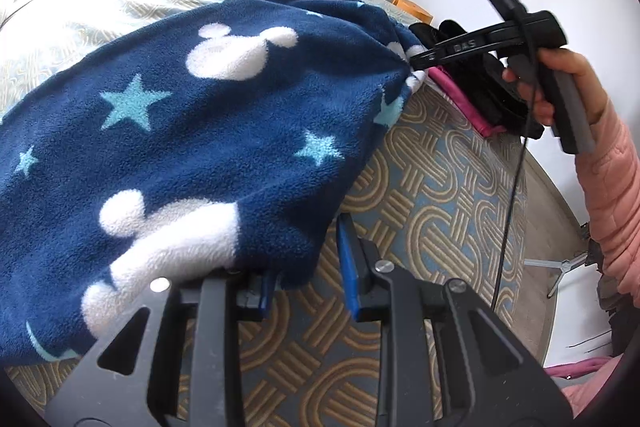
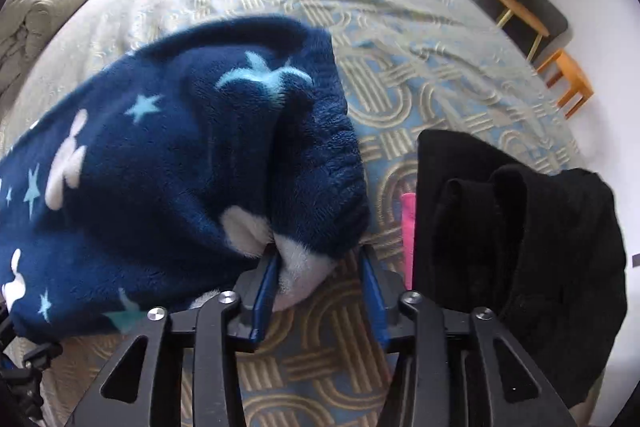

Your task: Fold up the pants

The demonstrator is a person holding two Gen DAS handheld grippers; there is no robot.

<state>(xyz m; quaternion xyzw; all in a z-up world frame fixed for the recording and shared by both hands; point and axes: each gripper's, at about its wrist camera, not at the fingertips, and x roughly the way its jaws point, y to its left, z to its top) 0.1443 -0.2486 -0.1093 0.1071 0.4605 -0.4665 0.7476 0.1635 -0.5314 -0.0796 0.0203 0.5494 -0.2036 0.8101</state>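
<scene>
Fleece pants (image 1: 192, 131), navy with stars and white mouse heads, are held bunched above the patterned bedspread (image 1: 432, 179), and their full shape is lost in folds. Fabric is draped between the visibly parted fingers of the left gripper (image 1: 308, 267); whether a grip exists cannot be told. The right gripper (image 2: 320, 279) is likewise spread, with cloth against one pad. Black clothes (image 2: 520, 227) half hide a pink item (image 2: 408, 227).

The pants (image 1: 192, 131) hang over the bed (image 1: 424, 187), stretched between the left gripper (image 1: 310, 269) and the right gripper (image 2: 320, 291). Right of them lies a pile of clothes (image 2: 516, 239) (at the bed's edge).
</scene>
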